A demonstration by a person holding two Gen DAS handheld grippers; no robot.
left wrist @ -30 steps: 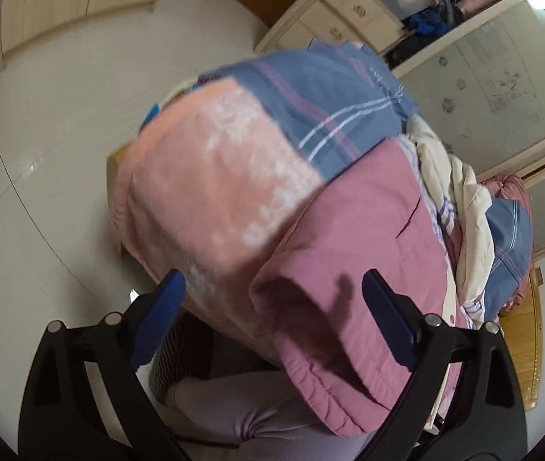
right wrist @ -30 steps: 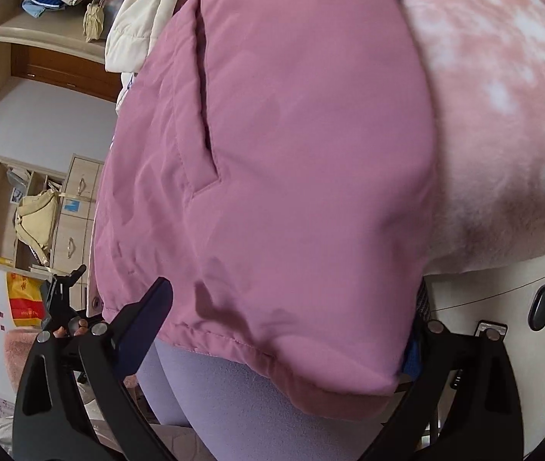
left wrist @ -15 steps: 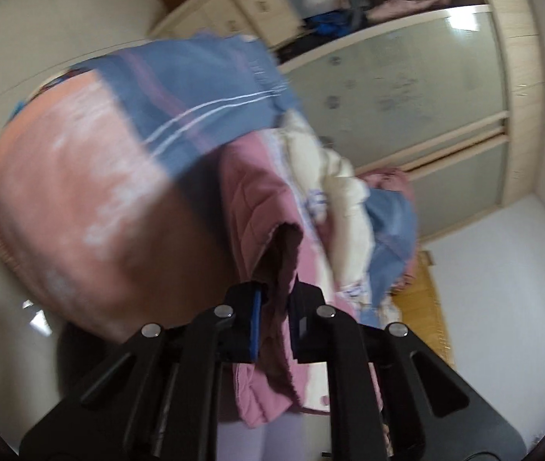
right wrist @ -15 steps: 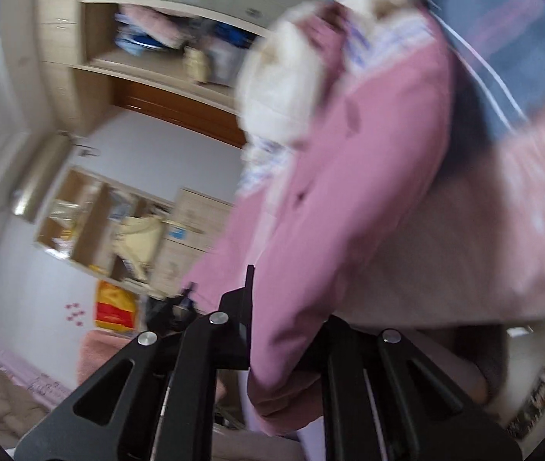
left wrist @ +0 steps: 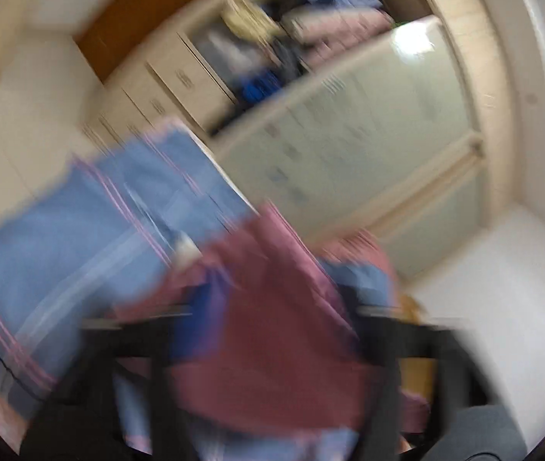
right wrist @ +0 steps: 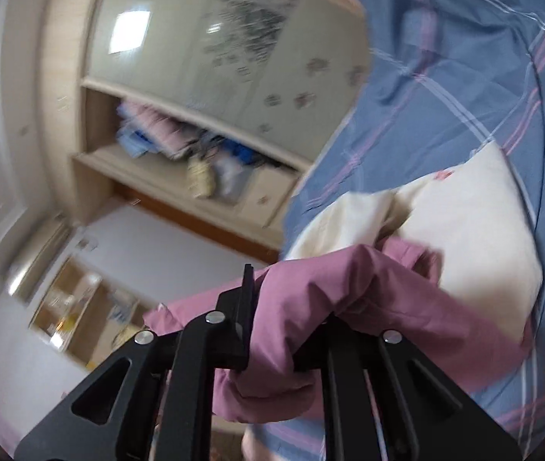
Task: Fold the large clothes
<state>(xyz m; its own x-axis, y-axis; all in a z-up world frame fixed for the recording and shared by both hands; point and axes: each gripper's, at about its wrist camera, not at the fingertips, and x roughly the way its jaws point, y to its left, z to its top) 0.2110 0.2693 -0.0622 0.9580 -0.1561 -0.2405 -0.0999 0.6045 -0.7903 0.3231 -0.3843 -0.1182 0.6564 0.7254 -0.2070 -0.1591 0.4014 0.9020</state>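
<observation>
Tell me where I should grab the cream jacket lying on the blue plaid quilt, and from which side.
Judging by the right wrist view, take the cream jacket at its free puffy edge toward the wardrobe, coming from that open side; the pink jacket overlaps its near edge.

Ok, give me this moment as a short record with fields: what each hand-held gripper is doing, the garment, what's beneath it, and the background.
garment: pink jacket, bunched and lifted
right hand-held gripper: shut on the pink jacket, fabric spilling over both fingers
left hand-held gripper: heavily blurred; pink fabric lies between the fingers, closure unclear
beneath: blue plaid bedding with a cream garment on it
background: wardrobe with frosted sliding door and open shelf of clothes
image quality: left wrist view motion-blurred
</observation>
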